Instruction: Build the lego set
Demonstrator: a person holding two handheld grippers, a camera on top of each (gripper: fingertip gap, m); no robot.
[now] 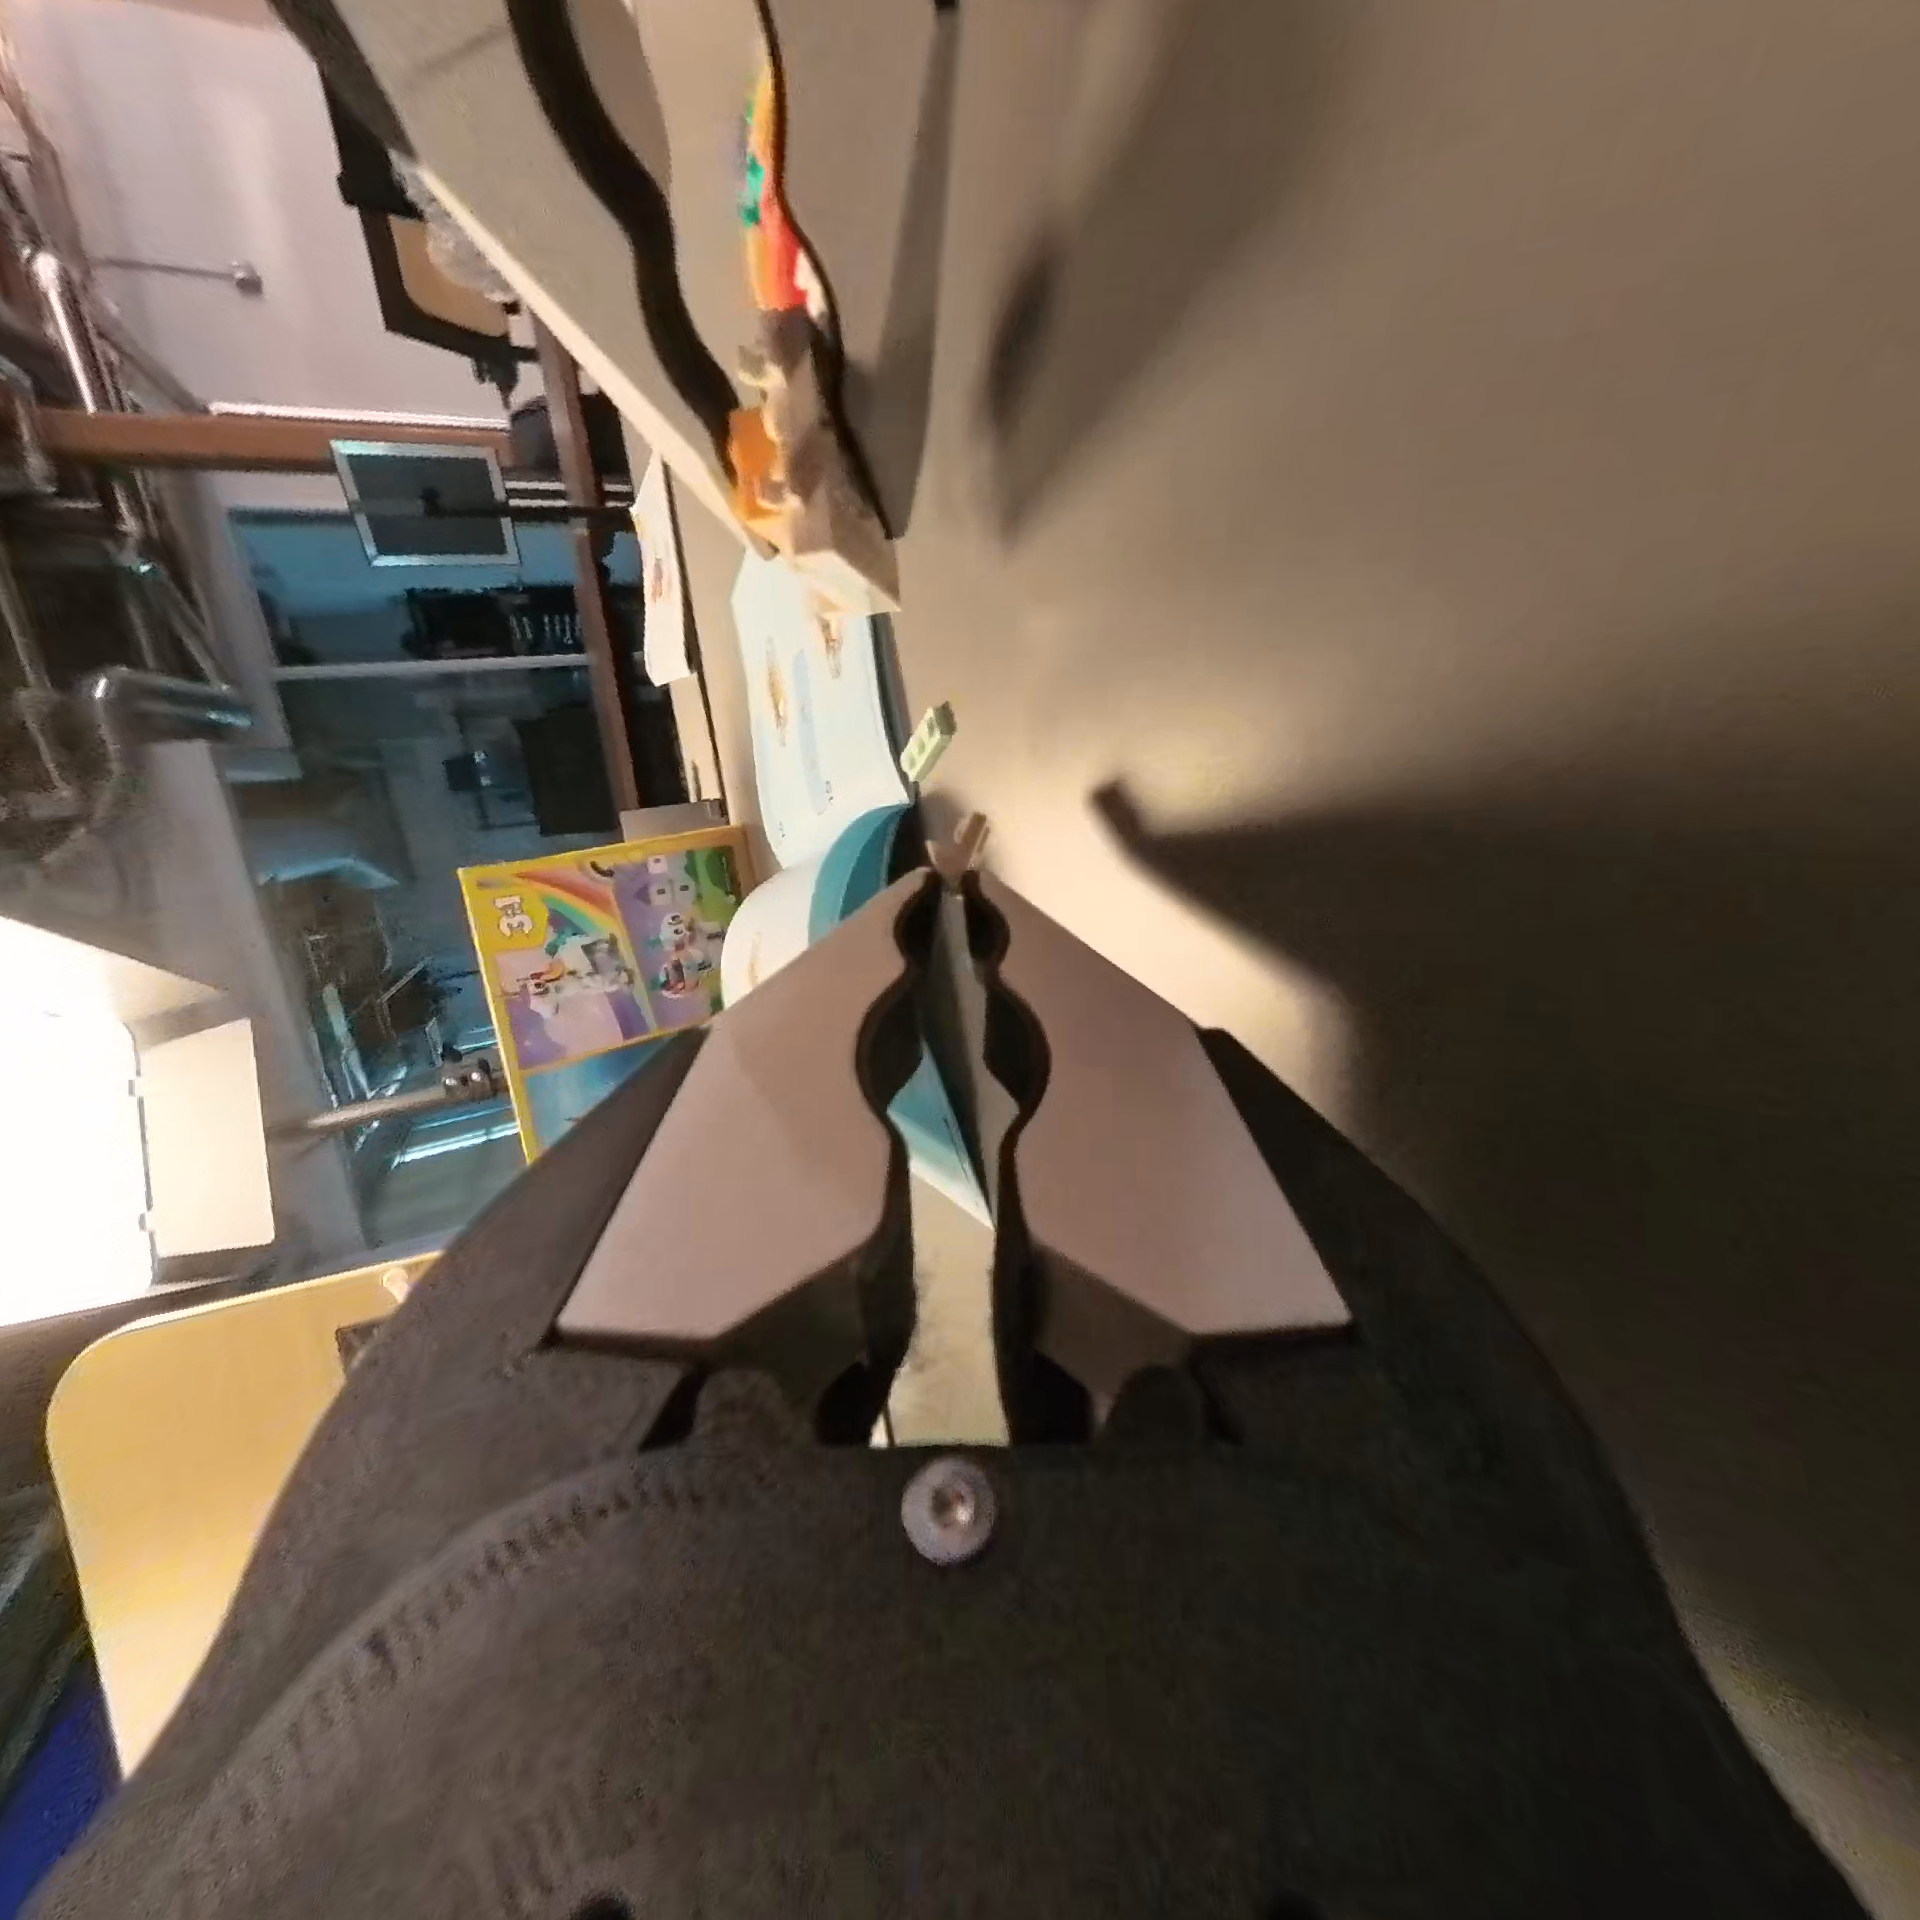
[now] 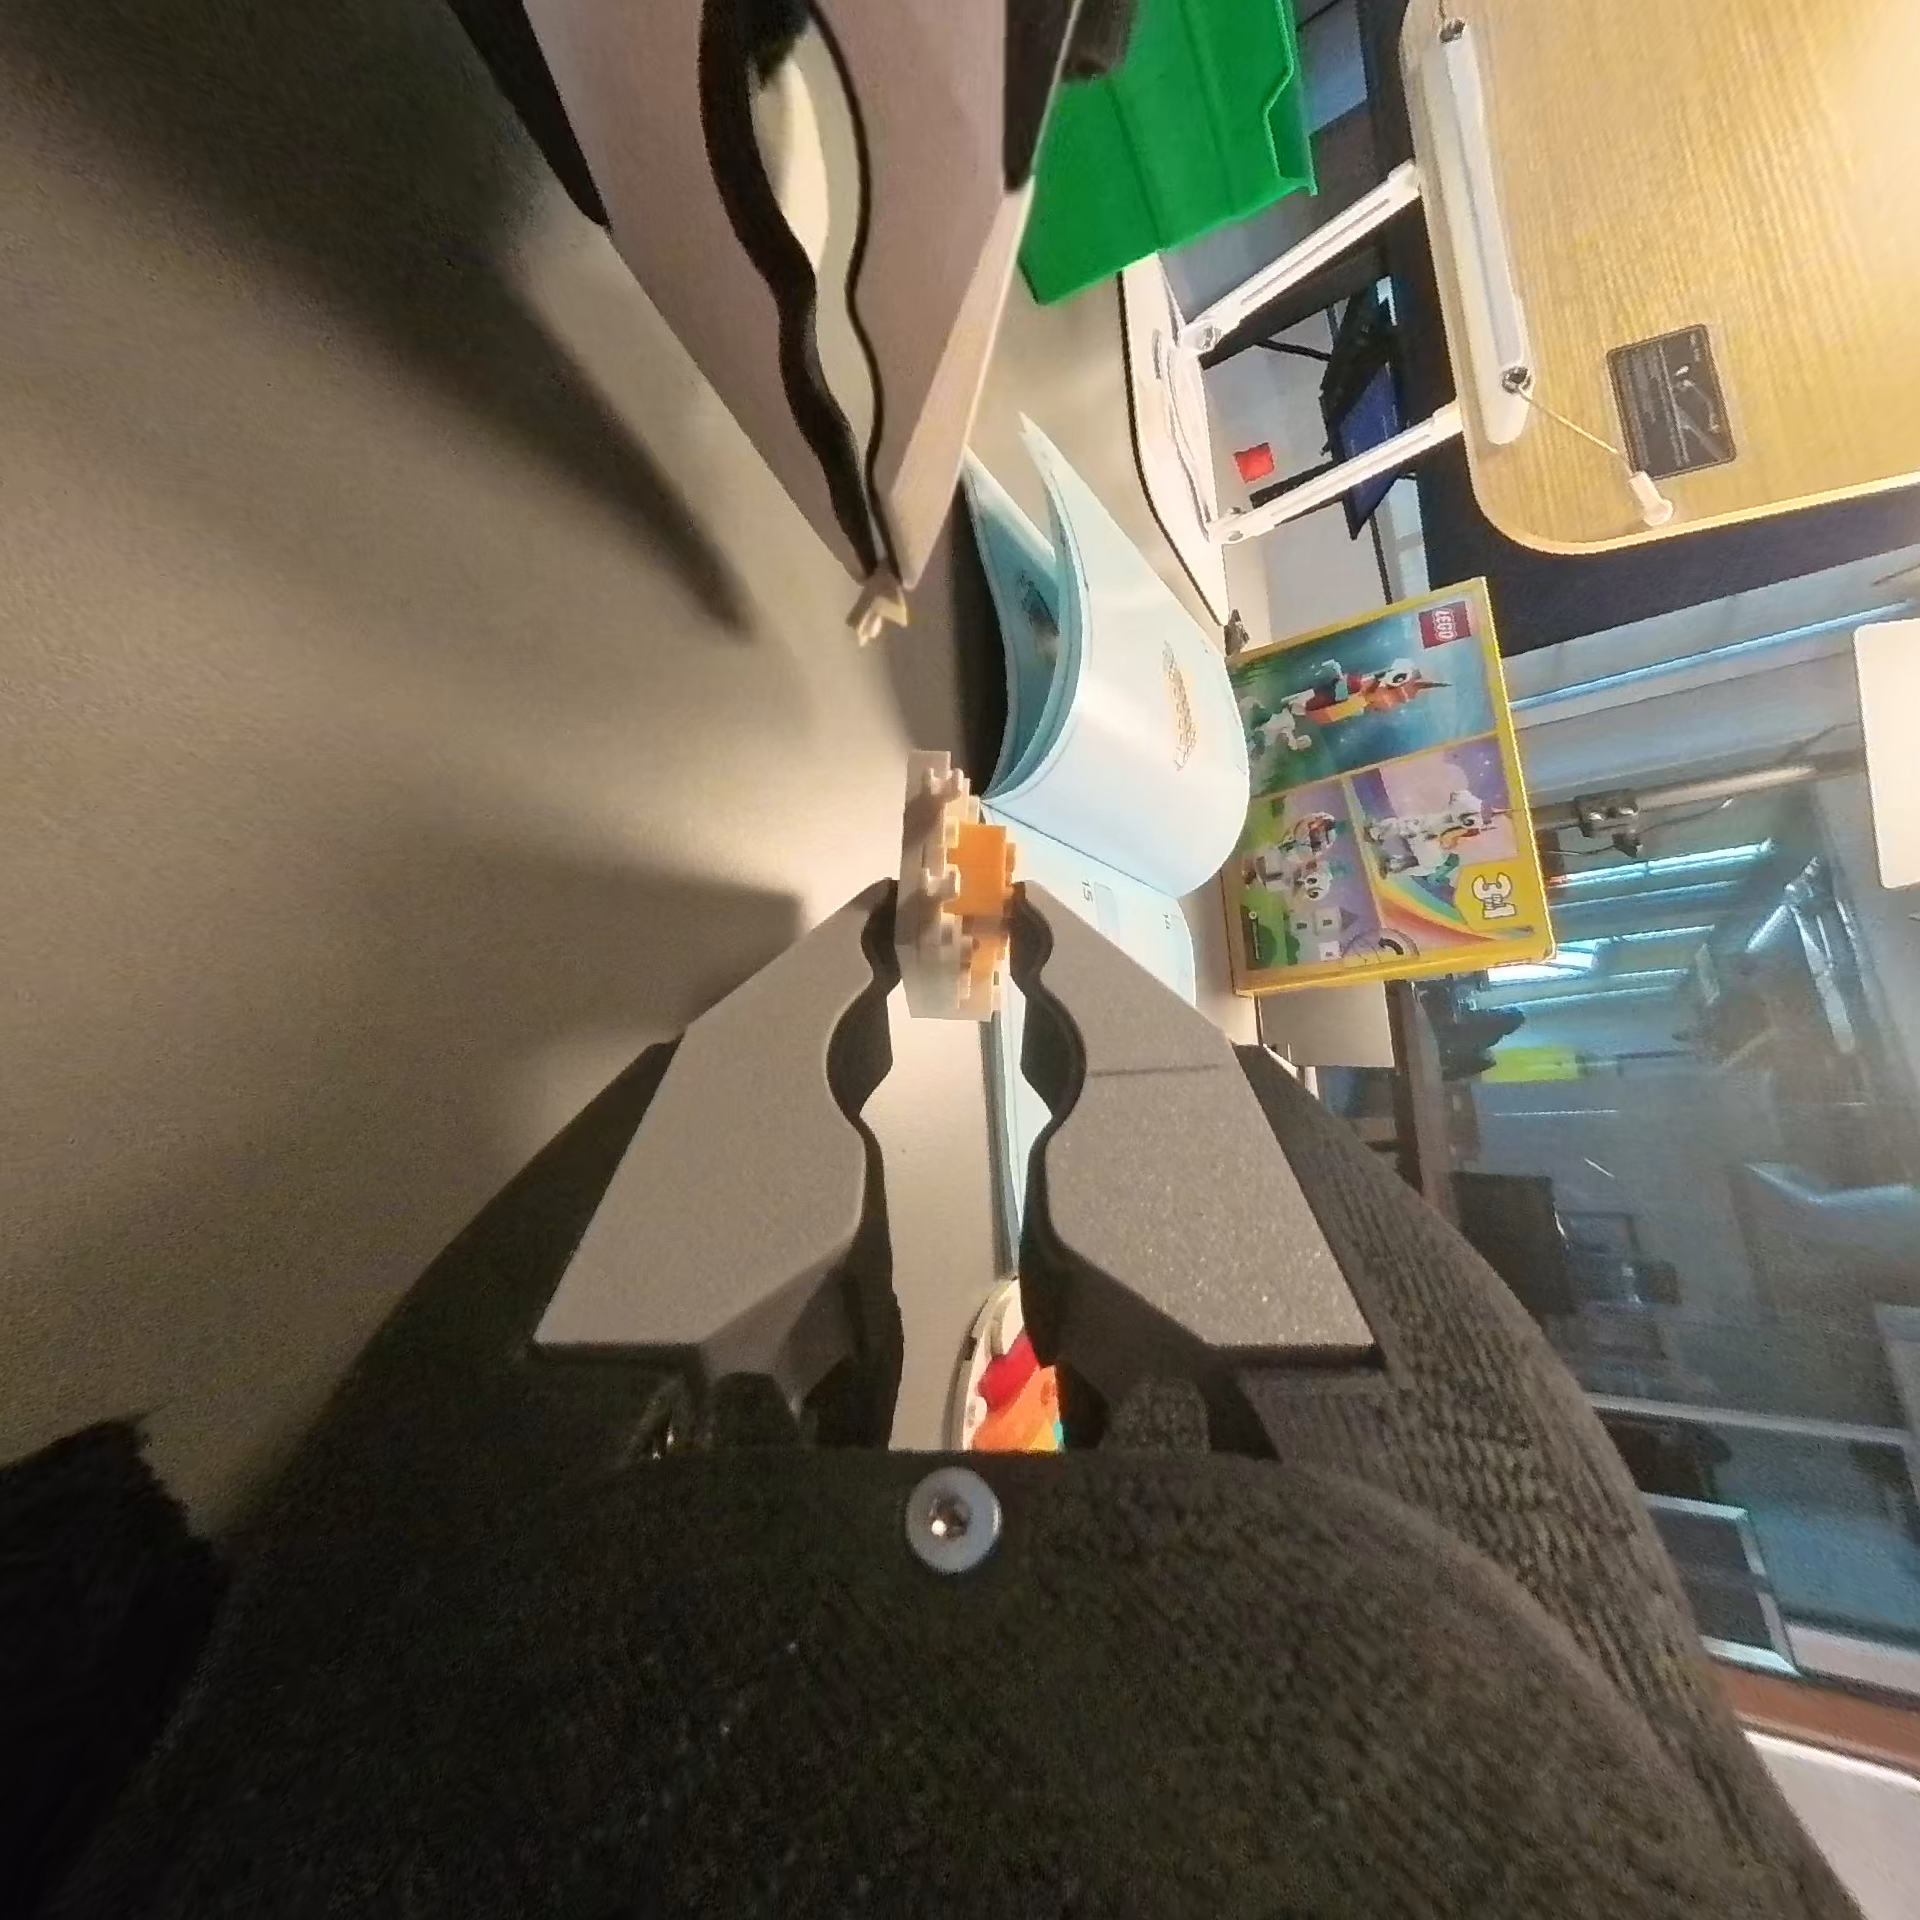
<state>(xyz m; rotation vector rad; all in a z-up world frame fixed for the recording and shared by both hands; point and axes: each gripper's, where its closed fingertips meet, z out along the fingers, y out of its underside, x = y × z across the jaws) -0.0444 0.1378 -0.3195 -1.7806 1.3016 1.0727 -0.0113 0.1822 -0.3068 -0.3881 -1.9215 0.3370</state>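
My left gripper (image 1: 951,881) is shut on a small white piece (image 1: 963,840) that sticks out past its tips, close to the grey table (image 1: 1403,520). My right gripper (image 2: 954,920) is shut on a partly built assembly of white and orange bricks (image 2: 951,883). In the left wrist view the right gripper (image 1: 821,509) comes in from the top with that assembly (image 1: 774,457), blurred. In the right wrist view the left gripper (image 2: 883,577) shows at the top with the white piece (image 2: 875,608). The two grippers are apart.
A small pale green brick (image 1: 928,738) lies loose on the table. An open instruction booklet (image 2: 1122,748) curls up beside the yellow set box (image 2: 1382,810). A white plate (image 2: 977,1361) with coloured bricks shows between my right fingers. A green bin (image 2: 1164,135) stands farther off. The grippers' ends are close to 7 cm from one another.
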